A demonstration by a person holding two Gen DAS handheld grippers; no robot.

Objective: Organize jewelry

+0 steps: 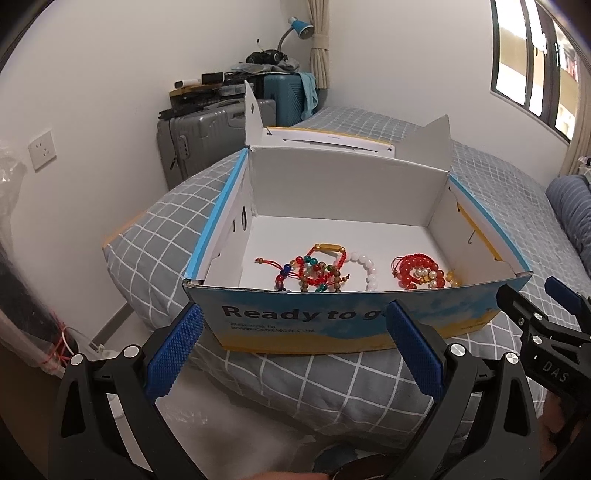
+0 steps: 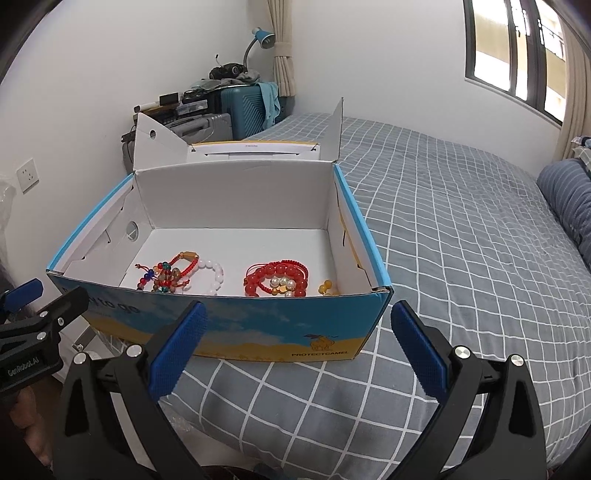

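Observation:
An open blue and yellow cardboard box (image 1: 369, 325) (image 2: 258, 325) sits at the foot corner of the bed. Inside lie several bead bracelets: a tangle of coloured beads on red cord (image 1: 314, 269) (image 2: 166, 275), a white bead bracelet (image 1: 369, 269) (image 2: 216, 275), a red bead bracelet with pearls (image 1: 417, 271) (image 2: 277, 278) and yellow beads (image 2: 327, 287). My left gripper (image 1: 291, 350) is open and empty in front of the box's near wall. My right gripper (image 2: 295, 347) is open and empty, at the same wall further right. Each gripper shows in the other's view (image 1: 535, 317) (image 2: 37, 314).
The bed has a grey checked cover (image 2: 461, 240). A rolled blue striped quilt (image 2: 569, 199) lies at the right. Grey (image 1: 195, 136) and teal (image 1: 288, 96) suitcases with clutter and a blue lamp (image 1: 299, 26) stand behind the bed. The floor drops off left of the box.

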